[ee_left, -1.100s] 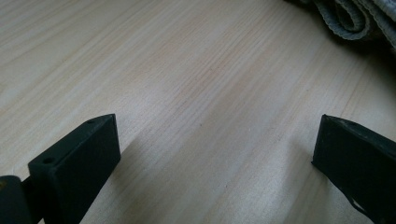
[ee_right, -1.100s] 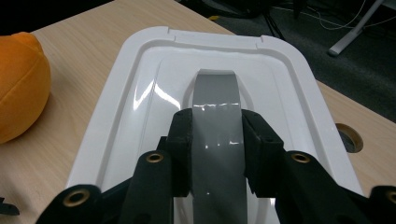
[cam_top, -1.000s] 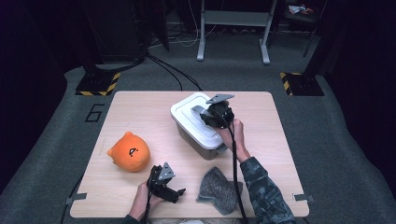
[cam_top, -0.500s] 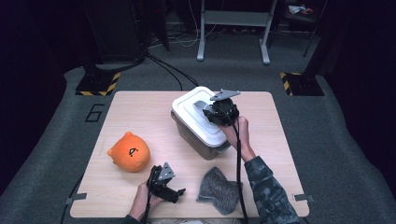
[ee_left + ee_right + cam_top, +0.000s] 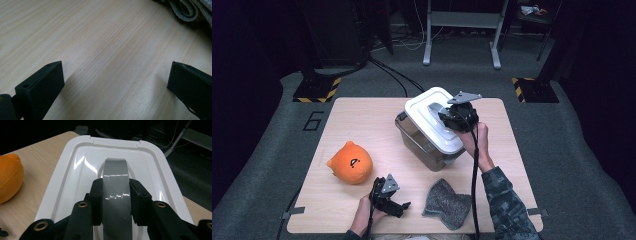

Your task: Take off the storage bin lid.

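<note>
Right gripper [image 5: 116, 197] clamps lid handle [image 5: 115, 177] (wrist angled down) | left gripper [image 5: 116, 82] gapes, low.

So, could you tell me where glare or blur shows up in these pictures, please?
Right gripper view: bright glare streaks on the grey handle and white lid. Left gripper view: the grey cloth is soft at the top corner. High view: the room beyond the table is dark.

This looks like a lab or recording studio. A lone wooden table [image 5: 362, 120] stands on grey carpet [image 5: 572, 150] amid dark surroundings, with black-and-yellow hazard-striped bases [image 5: 314, 91], loose cables [image 5: 392, 75] across the floor and a grey metal stand [image 5: 460, 30] behind.
</note>
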Available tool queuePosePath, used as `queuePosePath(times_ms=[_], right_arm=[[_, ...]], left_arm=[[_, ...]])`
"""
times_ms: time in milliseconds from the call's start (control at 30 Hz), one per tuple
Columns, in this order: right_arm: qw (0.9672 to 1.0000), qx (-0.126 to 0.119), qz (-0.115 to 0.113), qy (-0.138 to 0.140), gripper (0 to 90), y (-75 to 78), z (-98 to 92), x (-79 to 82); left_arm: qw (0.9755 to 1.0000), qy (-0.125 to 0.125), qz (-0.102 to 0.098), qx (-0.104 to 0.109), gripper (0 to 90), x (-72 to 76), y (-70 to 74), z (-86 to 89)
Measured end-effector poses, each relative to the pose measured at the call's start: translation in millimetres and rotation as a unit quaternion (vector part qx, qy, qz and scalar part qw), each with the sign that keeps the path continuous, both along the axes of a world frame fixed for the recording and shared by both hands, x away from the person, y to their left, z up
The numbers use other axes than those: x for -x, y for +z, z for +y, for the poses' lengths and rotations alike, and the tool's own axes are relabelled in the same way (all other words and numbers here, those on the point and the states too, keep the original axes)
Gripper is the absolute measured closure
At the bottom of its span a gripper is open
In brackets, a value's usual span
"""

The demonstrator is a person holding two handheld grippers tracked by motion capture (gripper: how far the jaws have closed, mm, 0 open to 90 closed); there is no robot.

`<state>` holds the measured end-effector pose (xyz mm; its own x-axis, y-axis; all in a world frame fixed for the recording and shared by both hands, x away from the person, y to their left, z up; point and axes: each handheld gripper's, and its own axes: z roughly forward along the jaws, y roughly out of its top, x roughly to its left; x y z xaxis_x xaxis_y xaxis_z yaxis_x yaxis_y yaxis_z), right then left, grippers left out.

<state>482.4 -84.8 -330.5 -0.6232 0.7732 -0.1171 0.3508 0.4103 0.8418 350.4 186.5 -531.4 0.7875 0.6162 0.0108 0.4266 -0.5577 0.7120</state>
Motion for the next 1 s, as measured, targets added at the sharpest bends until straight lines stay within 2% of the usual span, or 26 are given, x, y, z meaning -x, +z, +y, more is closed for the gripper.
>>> queuePosePath(times_ms=[467, 633, 667, 1000], right_arm=[[0.9992, 0.006, -0.004, -0.039, 66.5, 3.2, -32.2, -9.6], [0.9983, 0.0, -0.001, -0.058, 66.6, 4.0, -42.3, -13.2], [0.9984, 0.006, -0.003, -0.056, 66.6, 4.0, -45.2, -14.7], [0.9956, 0.004, 0.001, -0.094, 66.6, 0.4, -69.2, -26.2]], left_arm=[[1.0, -0.001, -0.001, -0.001, 0.2, -0.1, 0.0, 0.1], [1.0, 0.0, 0.0, 0.0, 0.2, -0.1, 0.0, 0.0], [1.0, -0.001, -0.001, -0.001, 0.2, -0.2, 0.0, 0.1], [1.0, -0.004, 0.003, 0.001, 0.2, -0.3, 0.3, 0.4]])
